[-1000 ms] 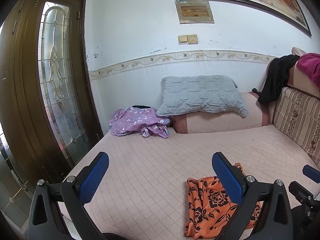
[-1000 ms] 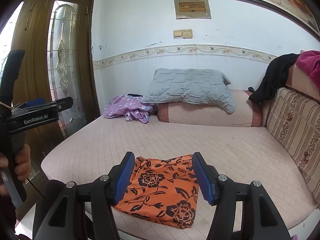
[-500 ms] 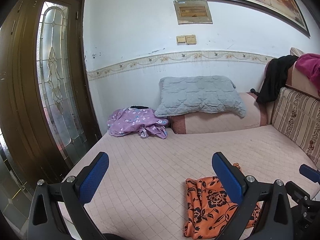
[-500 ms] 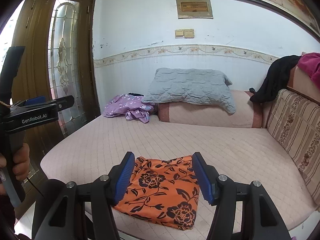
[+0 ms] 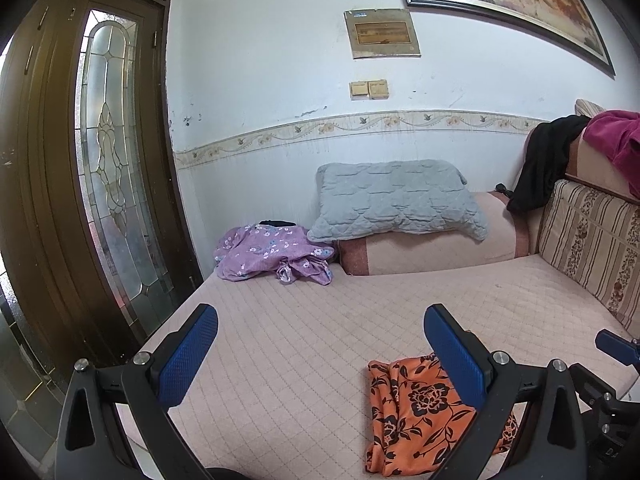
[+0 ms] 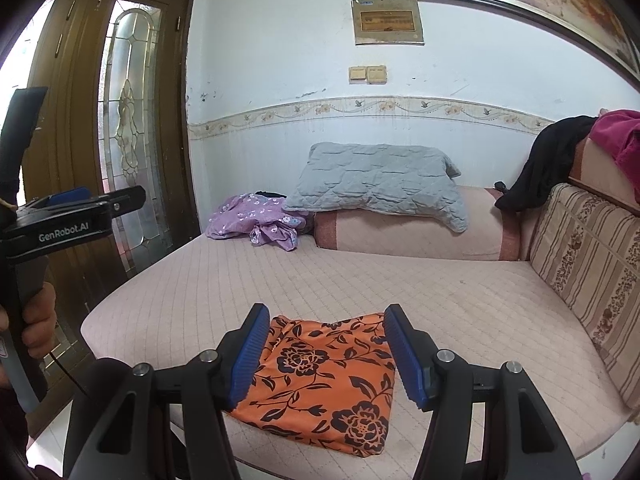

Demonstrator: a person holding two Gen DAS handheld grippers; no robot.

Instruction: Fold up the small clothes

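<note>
Your orange black-flowered folded cloth [image 6: 320, 376] lies flat on the pink quilted mattress [image 6: 440, 304]. Your left gripper [image 5: 320, 356] and right gripper [image 6: 324, 352] both gape empty. Only the right view shows your hand [image 6: 38, 320].

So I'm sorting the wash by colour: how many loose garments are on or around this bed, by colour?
Orange with black flowers, folded flat on the mattress: 1
Purple floral, crumpled by the grey pillow: 1
Black, draped over the backrest: 1
Magenta, on the backrest: 1
Total: 4

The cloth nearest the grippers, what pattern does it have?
Orange cloth with black flowers, clearest in the right wrist view.
</note>
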